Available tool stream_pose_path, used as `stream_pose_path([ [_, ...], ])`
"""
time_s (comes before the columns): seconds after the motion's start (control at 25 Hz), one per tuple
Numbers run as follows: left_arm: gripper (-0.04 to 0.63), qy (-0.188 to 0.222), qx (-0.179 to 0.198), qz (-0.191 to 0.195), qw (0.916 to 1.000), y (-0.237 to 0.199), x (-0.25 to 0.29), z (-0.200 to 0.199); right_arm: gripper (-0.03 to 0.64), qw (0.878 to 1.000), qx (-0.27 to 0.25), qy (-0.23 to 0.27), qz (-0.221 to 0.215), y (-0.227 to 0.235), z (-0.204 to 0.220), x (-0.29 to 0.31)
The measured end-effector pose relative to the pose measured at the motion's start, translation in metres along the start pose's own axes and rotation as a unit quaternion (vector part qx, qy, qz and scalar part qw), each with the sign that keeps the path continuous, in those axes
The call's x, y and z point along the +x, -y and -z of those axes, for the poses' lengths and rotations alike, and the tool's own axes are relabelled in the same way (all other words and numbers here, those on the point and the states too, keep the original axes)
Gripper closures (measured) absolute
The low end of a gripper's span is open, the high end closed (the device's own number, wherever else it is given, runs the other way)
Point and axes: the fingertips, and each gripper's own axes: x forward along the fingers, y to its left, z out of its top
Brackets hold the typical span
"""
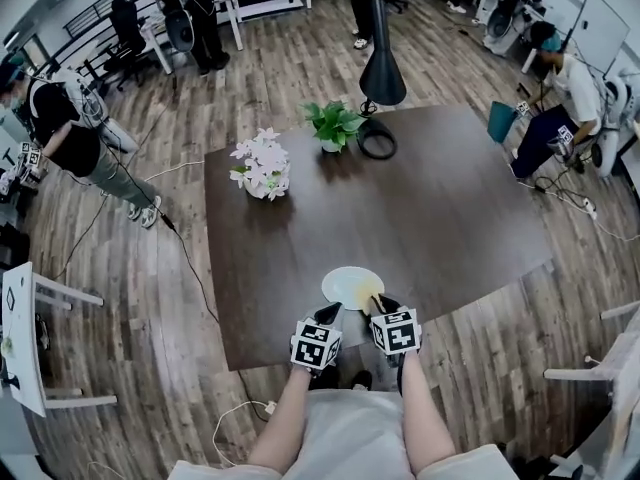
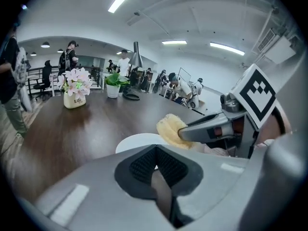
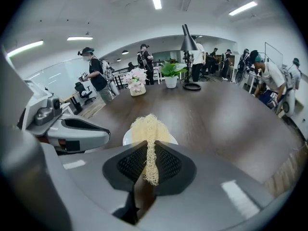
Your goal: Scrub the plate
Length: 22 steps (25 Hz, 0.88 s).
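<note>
A white plate (image 1: 352, 286) lies on the dark table (image 1: 440, 218) close to its front edge, right in front of me. My left gripper (image 1: 327, 315) meets the plate's near-left rim; its jaws are closed there, with the white rim (image 2: 137, 141) running into the notch between them. My right gripper (image 1: 381, 305) is shut on a yellow mesh scrubber (image 3: 149, 128), which hangs over the plate's near-right part (image 3: 172, 139). In the left gripper view the scrubber (image 2: 170, 129) sticks out of the right gripper (image 2: 184, 134) just above the plate.
Further back on the table stand a pot of pink flowers (image 1: 262, 171), a small green plant (image 1: 335, 125) and a black cone lamp (image 1: 381, 68) with a ring base (image 1: 377, 138). Several people and chairs stand around on the wood floor.
</note>
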Motion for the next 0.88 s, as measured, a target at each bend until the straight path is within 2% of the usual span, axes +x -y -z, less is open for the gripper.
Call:
stream_pose_path([
  [0.12, 0.594, 0.013, 0.006, -0.016, 0.9998, 0.015, -0.009, -0.005, 0.549, 1.0, 0.008, 0.018, 0.0, 0.002, 0.003, -0.016],
  [0.32, 0.594, 0.036, -0.011, -0.057, 0.9977, 0.023, -0.016, 0.005, 0.549, 0.999, -0.01, 0.042, 0.007, 0.01, 0.019, -0.027],
  [0.88, 0.594, 0.048, -0.005, -0.091, 0.9947, 0.037, -0.041, 0.018, 0.552, 0.997, 0.001, 0.081, -0.005, 0.008, 0.035, -0.062],
])
